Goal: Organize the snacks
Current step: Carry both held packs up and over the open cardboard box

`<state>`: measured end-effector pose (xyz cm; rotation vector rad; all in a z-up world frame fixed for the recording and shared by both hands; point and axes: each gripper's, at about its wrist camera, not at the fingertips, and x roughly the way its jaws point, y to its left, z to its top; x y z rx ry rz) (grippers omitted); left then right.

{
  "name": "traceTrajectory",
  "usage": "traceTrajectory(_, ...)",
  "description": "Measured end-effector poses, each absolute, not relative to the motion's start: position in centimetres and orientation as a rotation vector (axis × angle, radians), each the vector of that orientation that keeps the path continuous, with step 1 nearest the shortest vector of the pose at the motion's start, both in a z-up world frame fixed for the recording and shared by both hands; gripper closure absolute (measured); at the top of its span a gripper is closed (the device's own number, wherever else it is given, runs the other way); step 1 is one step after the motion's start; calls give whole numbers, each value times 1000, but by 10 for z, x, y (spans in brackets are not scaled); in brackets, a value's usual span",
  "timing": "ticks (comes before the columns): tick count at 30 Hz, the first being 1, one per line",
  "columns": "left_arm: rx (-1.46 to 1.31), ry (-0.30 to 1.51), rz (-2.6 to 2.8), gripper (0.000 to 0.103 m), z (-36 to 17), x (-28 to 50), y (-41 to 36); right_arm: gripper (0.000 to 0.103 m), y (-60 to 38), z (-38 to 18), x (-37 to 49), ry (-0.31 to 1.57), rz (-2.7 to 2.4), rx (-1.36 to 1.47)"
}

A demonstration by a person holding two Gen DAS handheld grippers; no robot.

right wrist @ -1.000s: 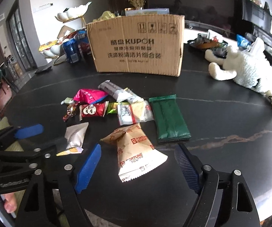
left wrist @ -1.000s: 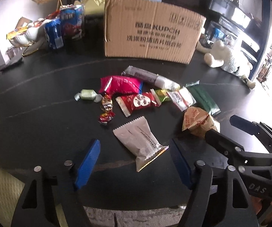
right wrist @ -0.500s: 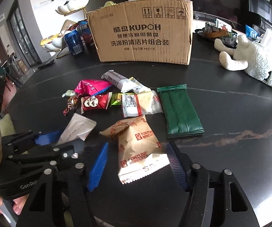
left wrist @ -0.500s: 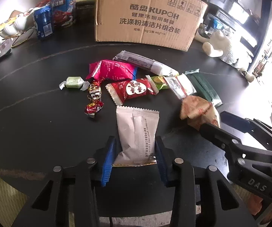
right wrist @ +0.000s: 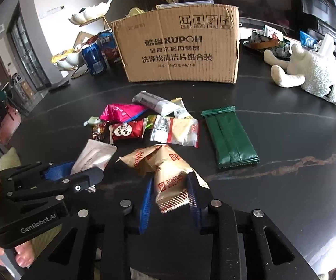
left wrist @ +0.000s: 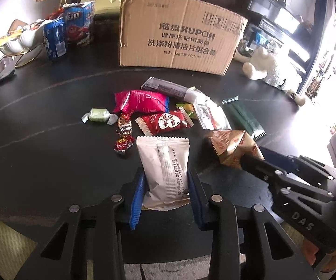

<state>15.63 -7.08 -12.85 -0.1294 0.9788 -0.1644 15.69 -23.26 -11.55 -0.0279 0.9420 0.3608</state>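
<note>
The left gripper point(left wrist: 165, 189) has its jaws squeezed on the white packet point(left wrist: 164, 165). The right gripper point(right wrist: 170, 196) has its jaws squeezed on the fortune biscuit bag point(right wrist: 165, 170). Both snacks are low over the black worktop point(right wrist: 273, 186). Next, I think, lift them into the cardboard box point(right wrist: 179, 53)

The table point(left wrist: 39, 163) was black with thin pale veins, and the box point(left wrist: 179, 35) was plain brown card printed in black. Among the snacks, one packet point(left wrist: 163, 163) was white with fine dark print, the biscuit bag point(right wrist: 168, 172) tan with red lettering, the flat pack point(right wrist: 228, 137) dark green, the pouch point(left wrist: 142, 101) bright pink, and the small wrapper point(left wrist: 164, 123) red with a white patch. Both grippers had black frames and blue pads point(left wrist: 136, 200), and the can point(left wrist: 55, 38) was blue.
</note>
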Motion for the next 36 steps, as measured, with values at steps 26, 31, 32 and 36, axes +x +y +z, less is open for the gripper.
traceTrajectory(26,-56,807,-238,70,-69,149,-60,88,-215,-64,145,820,301,-41)
traceTrajectory(31,-49,791,-259,70,-52,158,-52,88,-209,-42,149,766,300,-34)
traceTrajectory(32,-46,789,-261,70,-49,159,-52,88,-208,-38,151,758,301,-34)
traceTrajectory(36,-27,767,-275,70,-33,167,-47,88,-203,-18,157,713,301,-36)
